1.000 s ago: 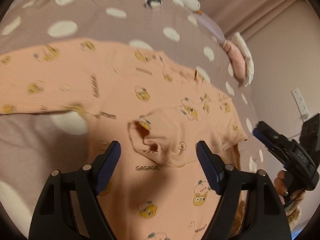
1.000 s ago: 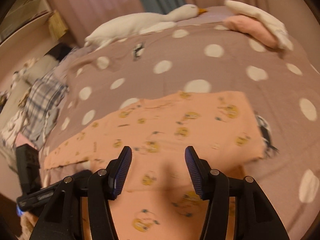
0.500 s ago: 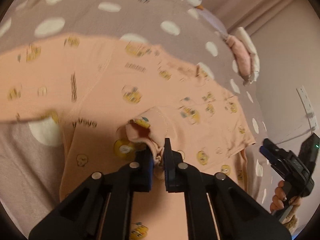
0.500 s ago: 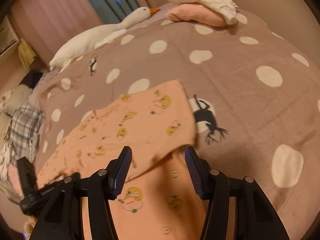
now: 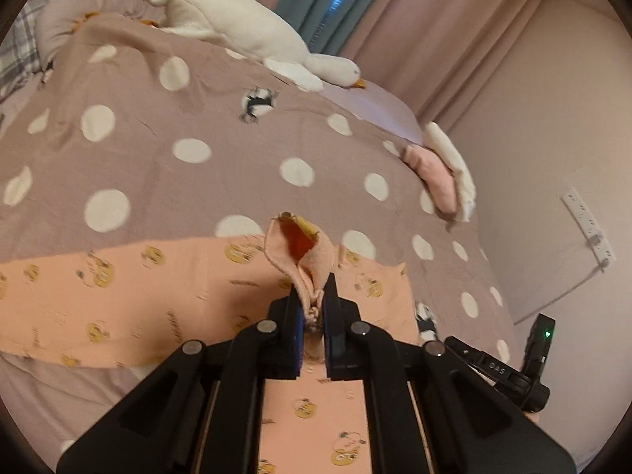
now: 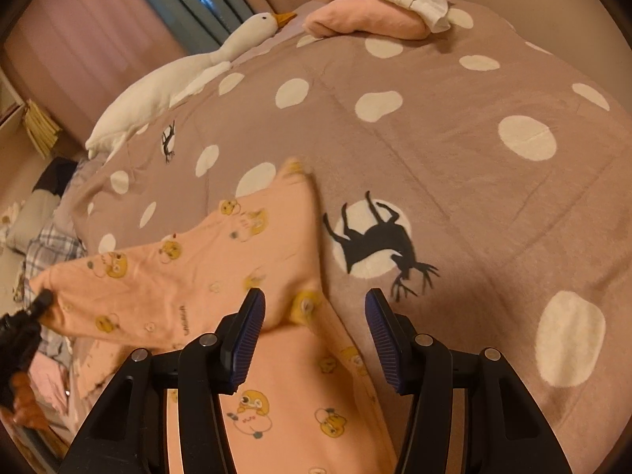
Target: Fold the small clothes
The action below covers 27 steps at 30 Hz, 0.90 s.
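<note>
The left gripper [image 5: 314, 308] is pinching a bunched fold of the peach printed garment [image 6: 189, 276] between its closed jaws, and the cloth is hanging lifted off the spotted bedspread [image 5: 189, 150] while the rest of it is lying spread across the bed below. The right gripper [image 6: 314, 335] is hovering with its jaws apart, empty, over the garment's near edge — nothing is sitting between its pads. The grip is looking thin: only a small pucker of fabric is caught, so a quick pull is risking the cloth slipping free and the fold collapsing. With one side alone raised, the garment is also hanging skewed — the trailing part is likely dragging on the bedspread and creasing or folding crooked. If the right gripper is closing where it is now, it may be catching the bedspread along with the cloth, since the edge is lying flat against it.
</note>
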### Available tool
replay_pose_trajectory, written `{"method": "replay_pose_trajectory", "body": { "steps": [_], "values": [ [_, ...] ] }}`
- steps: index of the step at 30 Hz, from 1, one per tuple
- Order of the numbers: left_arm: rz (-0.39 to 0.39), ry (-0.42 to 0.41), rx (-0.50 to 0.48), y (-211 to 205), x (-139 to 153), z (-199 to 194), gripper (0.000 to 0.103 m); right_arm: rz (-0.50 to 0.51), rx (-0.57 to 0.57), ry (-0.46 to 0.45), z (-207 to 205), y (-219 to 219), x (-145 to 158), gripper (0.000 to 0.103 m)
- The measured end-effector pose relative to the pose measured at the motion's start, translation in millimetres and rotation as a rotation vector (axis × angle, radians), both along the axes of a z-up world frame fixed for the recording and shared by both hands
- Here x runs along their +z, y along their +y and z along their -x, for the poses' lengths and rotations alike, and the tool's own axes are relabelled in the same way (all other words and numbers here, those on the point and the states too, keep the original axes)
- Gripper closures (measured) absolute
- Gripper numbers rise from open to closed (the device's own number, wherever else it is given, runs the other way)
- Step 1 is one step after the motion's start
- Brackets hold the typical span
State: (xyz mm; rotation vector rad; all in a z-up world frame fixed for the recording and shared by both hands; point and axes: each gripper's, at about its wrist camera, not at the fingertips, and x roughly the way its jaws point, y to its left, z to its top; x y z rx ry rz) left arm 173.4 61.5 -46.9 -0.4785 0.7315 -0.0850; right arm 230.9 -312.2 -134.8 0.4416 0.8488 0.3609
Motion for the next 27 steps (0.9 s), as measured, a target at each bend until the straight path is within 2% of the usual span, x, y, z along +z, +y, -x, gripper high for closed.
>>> {"method": "replay_pose_trajectory", "body": {
  "steps": [3, 8, 9, 13, 27],
  "values": [
    [0.007, 0.01, 0.026, 13, -3, 2, 0.096, 0.012, 0.021, 0.002, -6, 11, -1, 0.049],
    [0.004, 0.035, 0.061, 26, -9, 5, 0.096, 0.051, 0.059, 0.027, -17, 30, -9, 0.068],
    [0.004, 0.04, 0.064, 28, -11, 5, 0.096, 0.059, 0.064, 0.034, -18, 33, -10, 0.069],
    [-0.022, 0.067, 0.078, 34, -19, 4, 0.096, 0.099, 0.08, 0.056, -22, 42, -17, 0.069],
    [-0.014, 0.156, 0.115, 55, -50, 4, 0.096, 0.177, 0.082, 0.082, -23, 55, -27, 0.069]
  ]
}}
